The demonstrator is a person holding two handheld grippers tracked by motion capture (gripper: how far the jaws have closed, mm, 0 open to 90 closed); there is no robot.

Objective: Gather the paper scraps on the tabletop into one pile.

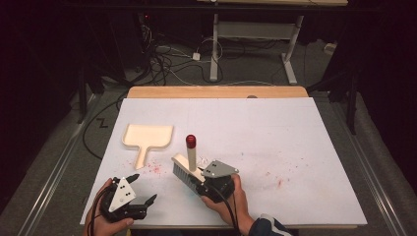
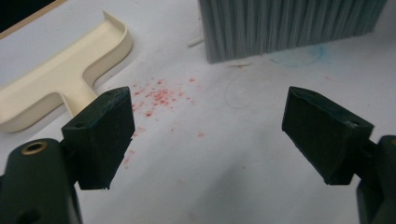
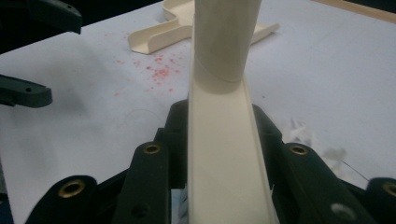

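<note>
- the right gripper (image 1: 202, 183) is seen clamped on the cream back of the brush (image 1: 186, 167), whose grey bristles rest on the white table (image 1: 295, 147) and whose red-tipped handle stands upright.
- the left gripper (image 1: 143, 188) is held low at the table's near left corner, jaws wide apart with nothing between them.
- red crumbs (image 1: 155, 168) are scattered between the brush and the cream dustpan (image 1: 147, 138), which lies flat farther back.

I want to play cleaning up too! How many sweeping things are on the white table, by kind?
Cream plastic hand brush with grey bristles and red-tipped handle: 1
Cream plastic dustpan: 1
Patches of red crumbs: 2
Total: 4
</note>
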